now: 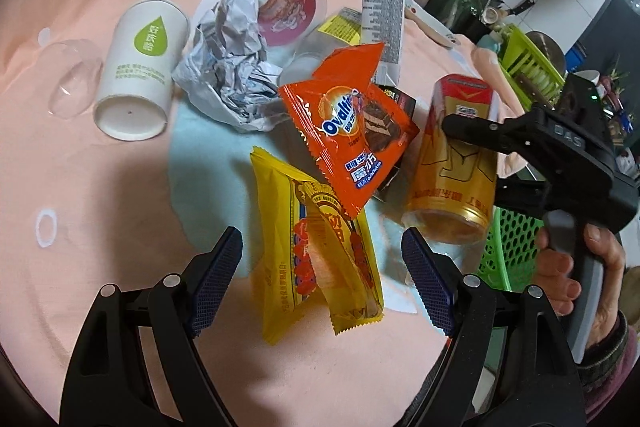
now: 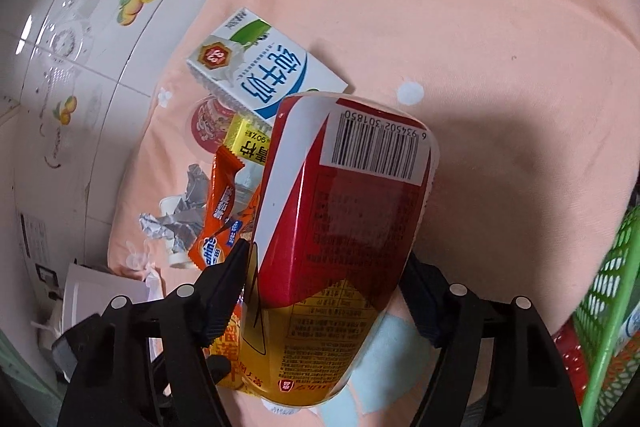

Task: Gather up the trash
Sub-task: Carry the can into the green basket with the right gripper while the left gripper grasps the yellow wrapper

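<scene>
Our right gripper (image 2: 324, 291) closes around the red-and-gold can (image 2: 340, 243), apparently bound for the green basket (image 2: 608, 311) on its right. Our left gripper (image 1: 322, 267) hangs open, empty, just above the yellow wrapper (image 1: 316, 259), likely next.

From the left tool (image 1: 322, 281) we look steeply down over the litter on the peach cloth (image 1: 120, 187). From the right tool (image 2: 326, 293) we look down close against the red-and-gold can (image 2: 344, 227). Both views share that can (image 1: 454, 163) and the Ovaltine wrapper (image 1: 348, 131).
</scene>
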### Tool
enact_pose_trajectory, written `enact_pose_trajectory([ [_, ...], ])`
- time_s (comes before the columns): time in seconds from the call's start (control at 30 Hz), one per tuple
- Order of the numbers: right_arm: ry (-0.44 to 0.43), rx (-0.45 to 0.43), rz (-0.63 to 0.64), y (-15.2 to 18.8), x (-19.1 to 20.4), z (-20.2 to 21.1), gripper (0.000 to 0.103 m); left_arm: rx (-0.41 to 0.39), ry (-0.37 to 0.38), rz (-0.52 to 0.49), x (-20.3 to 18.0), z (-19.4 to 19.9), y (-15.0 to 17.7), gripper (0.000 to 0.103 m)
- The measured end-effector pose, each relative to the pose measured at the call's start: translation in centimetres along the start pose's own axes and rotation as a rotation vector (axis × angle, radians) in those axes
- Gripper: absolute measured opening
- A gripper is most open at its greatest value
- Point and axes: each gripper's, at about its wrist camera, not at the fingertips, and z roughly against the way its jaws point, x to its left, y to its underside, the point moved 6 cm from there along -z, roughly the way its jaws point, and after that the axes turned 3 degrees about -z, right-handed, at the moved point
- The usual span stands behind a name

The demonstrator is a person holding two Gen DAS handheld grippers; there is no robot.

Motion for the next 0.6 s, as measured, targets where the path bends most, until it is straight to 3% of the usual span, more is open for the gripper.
enact_pose_trajectory([
  [0.17,-0.007,-0.017,0.035,0.3,0.3,1.4,0.069,0.005,-0.005,-0.010,-0.2,-0.6,0.2,0.078],
  [0.33,-0.025,-0.031,0.054,0.7,0.0,3.2,0.069,0.013,-0.003,-0.030,-0.7,-1.1,0.3,0.068],
  [0.6,-0.020,-0.068,0.102,1.5,-0.8,6.3,0.069,0.012,0.006,-0.026,-0.5,-1.1,0.7,0.037],
])
